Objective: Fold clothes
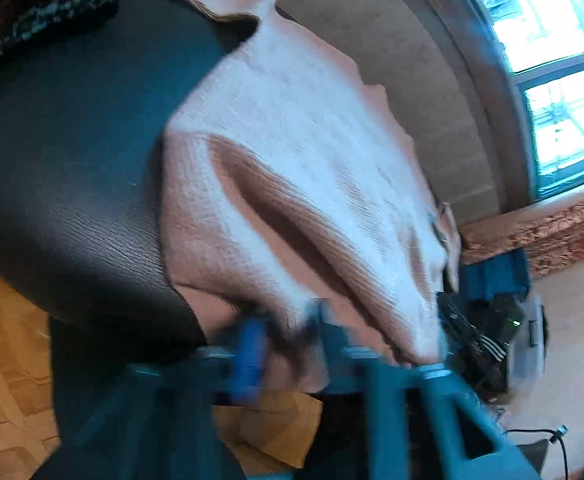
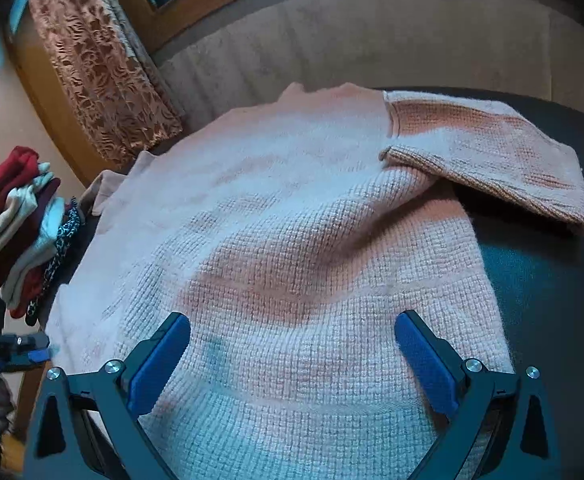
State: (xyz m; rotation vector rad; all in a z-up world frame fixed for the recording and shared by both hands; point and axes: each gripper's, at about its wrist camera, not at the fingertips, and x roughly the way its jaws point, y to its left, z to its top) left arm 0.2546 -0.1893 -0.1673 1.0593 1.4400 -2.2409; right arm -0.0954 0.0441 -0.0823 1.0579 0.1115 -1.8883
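My left tongs (image 1: pixel 287 332) pinch the pink sweater's (image 2: pixel 292 220) hem; right tongs (image 2: pixel 292 364) gape apart above it. Tugging one-sided could skew it.

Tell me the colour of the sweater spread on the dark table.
Pale pink, a waffle knit sweater; the right wrist view shows it best.
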